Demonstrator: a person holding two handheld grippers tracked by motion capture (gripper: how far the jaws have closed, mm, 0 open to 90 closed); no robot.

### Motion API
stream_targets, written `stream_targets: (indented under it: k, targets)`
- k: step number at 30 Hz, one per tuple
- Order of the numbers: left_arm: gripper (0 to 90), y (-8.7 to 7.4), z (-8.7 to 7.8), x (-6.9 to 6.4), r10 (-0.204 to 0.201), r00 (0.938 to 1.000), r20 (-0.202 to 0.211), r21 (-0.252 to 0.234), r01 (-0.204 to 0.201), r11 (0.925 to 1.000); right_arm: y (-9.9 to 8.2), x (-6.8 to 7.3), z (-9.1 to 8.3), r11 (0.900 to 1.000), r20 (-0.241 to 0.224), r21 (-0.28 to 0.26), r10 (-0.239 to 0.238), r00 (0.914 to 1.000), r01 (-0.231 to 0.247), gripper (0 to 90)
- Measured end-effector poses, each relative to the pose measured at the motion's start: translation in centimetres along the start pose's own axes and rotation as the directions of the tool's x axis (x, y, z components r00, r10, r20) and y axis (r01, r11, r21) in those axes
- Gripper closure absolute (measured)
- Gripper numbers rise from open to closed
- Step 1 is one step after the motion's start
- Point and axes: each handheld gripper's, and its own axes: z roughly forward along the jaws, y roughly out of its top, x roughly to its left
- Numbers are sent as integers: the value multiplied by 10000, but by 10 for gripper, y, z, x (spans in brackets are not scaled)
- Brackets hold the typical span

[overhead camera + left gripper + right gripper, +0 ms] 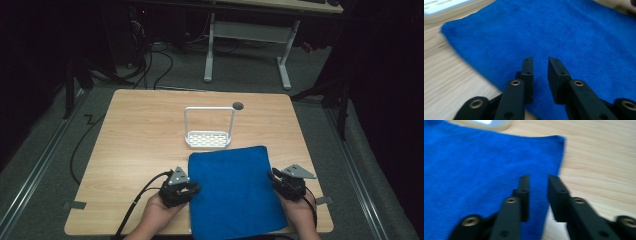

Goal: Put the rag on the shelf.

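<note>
Blue cloth lies flat lower centre; left gripper and right gripper at its side edges, jaws slightly spread, pinching nothing; worktop bare at left.

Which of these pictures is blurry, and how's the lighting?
High view: table evenly lit, room around it dark, blue cloth fairly sharp. Left gripper view: left gripper jaws sharp, white rack glaring and soft. Right gripper view: right gripper and cloth smeared, bright glare at the top edge.
</note>
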Motion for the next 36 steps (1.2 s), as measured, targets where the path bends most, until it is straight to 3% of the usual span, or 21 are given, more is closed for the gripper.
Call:
stream_targets:
  k: [2,3,4,9,15,18,27,28,29,31,36]
  targets:
    - [796,-2,9,-4,156,9999,-62,531,-153,9985,2,4,7,9994,-150,296,-199,9997,204,856]
    - [800,-2,9,-4,156,9999,-62,531,-153,9985,2,4,7,9994,-150,296,-199,9997,204,856]
    - [804,-3,10,-6,480,9986,-237,597,-465,9971,4,7,12,9986,-303,495,-177,9994,192,885]
    - [802,-5,6,-3,536,9979,-357,635,-512,9967,2,10,21,9937,-378,1074,-277,9989,316,898]
    - [802,-10,-1,3,657,9965,-512,584,-627,9963,0,19,20,9930,-682,1073,-419,9968,491,898]
    - [801,-16,-12,13,599,9965,-576,675,-559,9961,0,31,19,9907,-1009,1097,-693,9925,803,897]
    - [801,-38,-47,32,-29,9980,-631,903,86,9959,4,64,19,9846,-1970,1155,-1068,9746,1313,893]
    - [801,-48,-57,35,-373,9977,-569,740,414,9964,5,77,19,9797,-2147,1112,-1404,9665,1670,886]
    - [801,-51,-61,35,-506,9973,-531,710,543,9960,6,80,19,9775,-2217,1115,-1511,9633,1789,885]
    - [801,-57,-68,34,-562,9970,-531,736,600,9955,7,91,19,9740,-2411,1103,-1671,9560,1980,882]
    - [792,-64,-77,31,-504,9968,-620,785,552,9954,7,103,18,9694,-2563,1026,-1909,9475,2231,870]
